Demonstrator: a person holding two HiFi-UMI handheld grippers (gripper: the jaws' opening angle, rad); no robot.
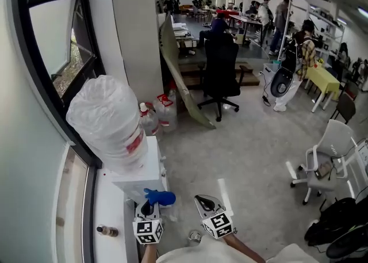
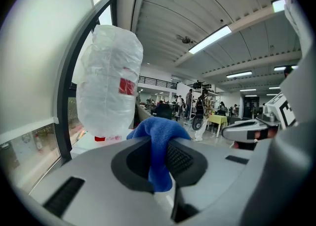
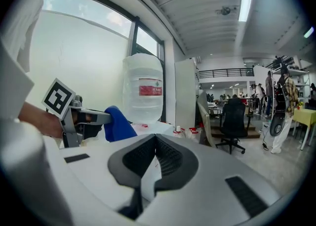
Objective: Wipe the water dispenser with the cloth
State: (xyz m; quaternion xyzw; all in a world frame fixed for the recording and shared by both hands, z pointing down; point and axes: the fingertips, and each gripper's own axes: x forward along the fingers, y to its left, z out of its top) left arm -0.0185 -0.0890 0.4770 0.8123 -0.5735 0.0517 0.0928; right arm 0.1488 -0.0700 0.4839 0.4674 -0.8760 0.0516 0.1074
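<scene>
A blue cloth is gripped between the jaws of the left gripper; it is pinched at its middle, bunched above the jaws, and a fold hangs down between them. Directly ahead of these jaws and slightly to their left, the water dispenser is seen, with its large bottle standing upright on top, wrapped in clear plastic and marked with a red label. From the head view the cloth is seen held just beside the dispenser's front lower corner; whether it touches the white casing cannot be told. The jaws of the right gripper are closed together with nothing between them. Ahead of the right jaws and to their left, the left gripper and the cloth are seen, with the bottle beyond them on the dispenser's white top. Farther beyond the right jaws, to their right, a black office chair stands on the floor. In the head view the right gripper is held to the right of the left gripper, near it but apart.
</scene>
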